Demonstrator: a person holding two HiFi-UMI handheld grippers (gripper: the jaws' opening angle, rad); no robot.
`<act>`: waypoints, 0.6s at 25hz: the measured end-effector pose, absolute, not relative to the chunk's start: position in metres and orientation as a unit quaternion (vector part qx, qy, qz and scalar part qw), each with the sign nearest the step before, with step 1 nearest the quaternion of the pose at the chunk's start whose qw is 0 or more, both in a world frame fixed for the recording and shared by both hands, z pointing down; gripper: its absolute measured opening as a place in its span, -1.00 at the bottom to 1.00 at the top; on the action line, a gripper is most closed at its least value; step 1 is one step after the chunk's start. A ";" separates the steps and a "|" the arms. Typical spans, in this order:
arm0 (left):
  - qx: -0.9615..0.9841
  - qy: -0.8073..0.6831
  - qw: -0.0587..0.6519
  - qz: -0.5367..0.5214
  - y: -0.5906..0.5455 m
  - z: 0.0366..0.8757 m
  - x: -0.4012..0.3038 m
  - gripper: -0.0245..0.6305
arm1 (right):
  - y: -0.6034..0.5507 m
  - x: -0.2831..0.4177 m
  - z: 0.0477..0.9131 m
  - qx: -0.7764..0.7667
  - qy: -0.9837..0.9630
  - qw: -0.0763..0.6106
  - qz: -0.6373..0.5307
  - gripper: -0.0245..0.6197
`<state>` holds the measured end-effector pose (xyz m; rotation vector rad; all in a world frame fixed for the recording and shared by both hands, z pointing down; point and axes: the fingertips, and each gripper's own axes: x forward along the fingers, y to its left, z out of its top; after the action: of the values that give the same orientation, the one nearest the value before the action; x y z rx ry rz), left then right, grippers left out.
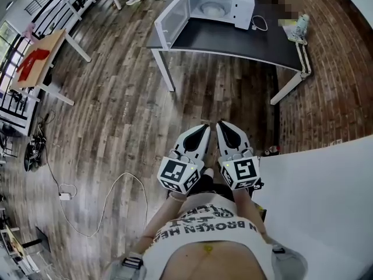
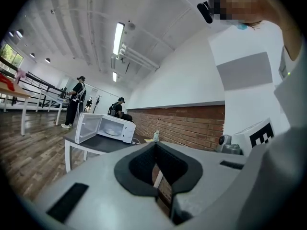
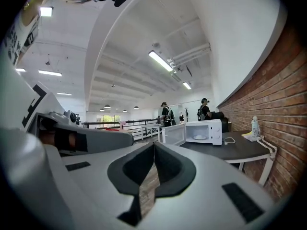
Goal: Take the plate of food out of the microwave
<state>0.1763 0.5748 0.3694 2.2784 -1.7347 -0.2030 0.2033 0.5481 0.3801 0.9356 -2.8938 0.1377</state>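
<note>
A white microwave (image 1: 218, 3) stands on a dark table (image 1: 233, 39) far ahead, its door (image 1: 172, 17) swung open to the left. Inside rests a pale plate (image 1: 208, 7); what lies on it is too small to make out. The microwave (image 2: 109, 127) also shows in the left gripper view, and the microwave (image 3: 204, 131) in the right gripper view with the plate (image 3: 199, 137) inside. My left gripper (image 1: 201, 134) and right gripper (image 1: 228, 134) hang side by side close to my body, well short of the table. Both are shut and hold nothing.
A white bottle (image 1: 301, 25) and a cable (image 1: 259, 23) lie on the table right of the microwave. A brick wall (image 1: 344, 69) runs along the right. Another table (image 1: 41, 57) with red items stands at the left. A cord (image 1: 105, 203) loops on the wooden floor. Two people (image 3: 168, 114) stand beyond the table.
</note>
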 end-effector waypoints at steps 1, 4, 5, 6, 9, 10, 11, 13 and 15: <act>0.787 -0.597 0.136 -0.071 0.572 0.370 0.176 -0.91 | 0.546 0.203 0.381 0.308 -0.949 0.049 0.047 -0.90; 0.791 -0.591 0.139 -0.075 0.559 0.374 0.174 -0.91 | 0.534 0.202 0.386 0.312 -0.947 0.052 0.052 -0.90; 0.792 -0.589 0.141 -0.076 0.554 0.375 0.173 -0.91 | 0.530 0.201 0.387 0.312 -0.947 0.054 0.053 -0.90; 0.794 -0.586 0.143 -0.076 0.548 0.377 0.172 -0.91 | 0.525 0.200 0.389 0.312 -0.947 0.055 0.054 -0.90; 0.800 -0.576 0.151 -0.074 0.528 0.382 0.166 -0.91 | 0.507 0.192 0.390 0.316 -0.945 0.055 0.055 -0.90; 0.803 -0.571 0.153 -0.075 0.520 0.382 0.163 -0.91 | 0.500 0.188 0.389 0.319 -0.945 0.055 0.054 -0.90; 0.806 -0.567 0.153 -0.076 0.512 0.382 0.159 -0.91 | 0.493 0.183 0.388 0.321 -0.944 0.055 0.053 -0.90; 0.812 -0.559 0.149 -0.077 0.494 0.379 0.149 -0.91 | 0.476 0.172 0.385 0.325 -0.943 0.055 0.048 -0.90; 0.816 -0.554 0.144 -0.077 0.474 0.376 0.136 -0.91 | 0.456 0.159 0.382 0.328 -0.942 0.052 0.045 -0.90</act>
<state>0.1361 0.4738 0.3759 2.3536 -1.5965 -0.2233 0.1588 0.4561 0.3822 0.9963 -2.8656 0.1383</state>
